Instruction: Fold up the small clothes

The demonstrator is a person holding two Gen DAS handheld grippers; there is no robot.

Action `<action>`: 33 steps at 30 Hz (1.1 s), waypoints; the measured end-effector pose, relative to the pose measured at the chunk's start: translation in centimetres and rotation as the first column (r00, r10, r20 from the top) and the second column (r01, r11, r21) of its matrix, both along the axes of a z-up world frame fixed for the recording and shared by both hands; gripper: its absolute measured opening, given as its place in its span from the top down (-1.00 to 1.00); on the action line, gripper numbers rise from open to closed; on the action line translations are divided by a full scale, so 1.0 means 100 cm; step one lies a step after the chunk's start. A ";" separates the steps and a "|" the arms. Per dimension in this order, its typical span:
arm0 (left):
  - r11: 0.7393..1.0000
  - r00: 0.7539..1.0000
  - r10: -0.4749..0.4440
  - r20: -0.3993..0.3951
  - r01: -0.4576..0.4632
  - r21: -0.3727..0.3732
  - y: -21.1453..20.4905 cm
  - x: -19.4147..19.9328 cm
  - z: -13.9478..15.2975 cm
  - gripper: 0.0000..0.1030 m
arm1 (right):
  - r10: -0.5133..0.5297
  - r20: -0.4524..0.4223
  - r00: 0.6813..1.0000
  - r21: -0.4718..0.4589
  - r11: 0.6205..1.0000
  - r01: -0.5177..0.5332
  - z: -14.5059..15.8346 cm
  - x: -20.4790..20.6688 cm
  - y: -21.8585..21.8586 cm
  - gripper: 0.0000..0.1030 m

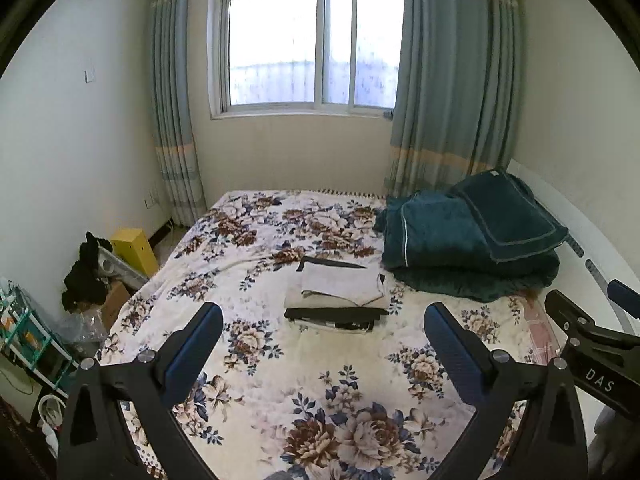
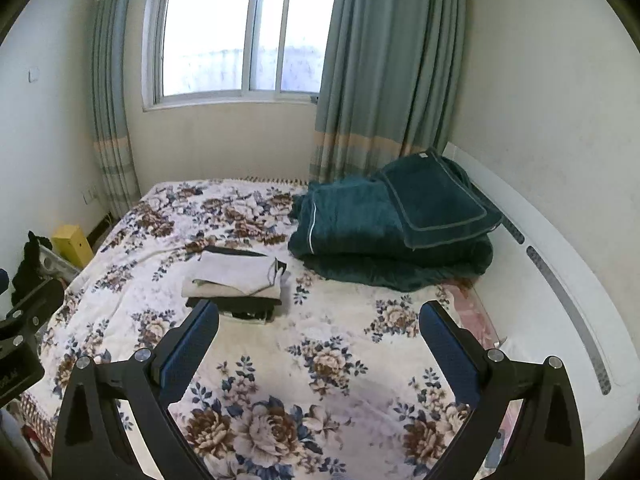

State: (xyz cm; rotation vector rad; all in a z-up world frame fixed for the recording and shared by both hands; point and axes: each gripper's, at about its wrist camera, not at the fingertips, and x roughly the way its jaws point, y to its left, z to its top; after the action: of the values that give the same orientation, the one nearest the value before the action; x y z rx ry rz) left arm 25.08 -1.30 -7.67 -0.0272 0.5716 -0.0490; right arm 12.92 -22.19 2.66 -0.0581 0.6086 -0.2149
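Observation:
A small stack of folded clothes (image 1: 338,296) lies in the middle of the floral bed (image 1: 280,380): beige pieces on top, a dark piece underneath. It also shows in the right wrist view (image 2: 236,284). My left gripper (image 1: 324,320) is open and empty, held above the bed just short of the stack. My right gripper (image 2: 320,316) is open and empty, to the right of the stack over the bedspread (image 2: 320,360). The right gripper's body also shows at the right edge of the left wrist view (image 1: 588,336).
A folded dark green quilt with a pillow (image 1: 468,240) lies at the bed's far right, by the white headboard (image 2: 560,280). A window and curtains stand behind the bed. On the floor at the left are a yellow box (image 1: 134,250), black cloth (image 1: 84,272) and a rack.

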 end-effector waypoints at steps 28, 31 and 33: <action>0.999 0.998 0.043 0.042 -0.044 0.027 -0.005 -0.016 0.009 -1.00 | 0.073 0.048 0.996 0.006 0.997 -0.073 0.020 0.002 0.002 -1.00; 0.999 0.998 0.044 0.043 -0.045 0.022 -0.004 -0.016 0.011 -1.00 | 0.076 0.055 0.996 0.009 0.997 -0.077 0.022 0.006 0.002 -1.00; 0.999 0.998 0.044 0.046 -0.045 0.017 -0.003 -0.017 0.012 -1.00 | 0.077 0.056 0.995 0.010 0.997 -0.078 0.021 0.008 0.002 -1.00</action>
State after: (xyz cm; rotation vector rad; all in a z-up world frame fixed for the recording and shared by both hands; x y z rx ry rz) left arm 23.42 -1.57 -6.44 -0.0210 0.5259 -0.0014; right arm 13.68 -22.03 4.73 -0.0639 0.5514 -0.1375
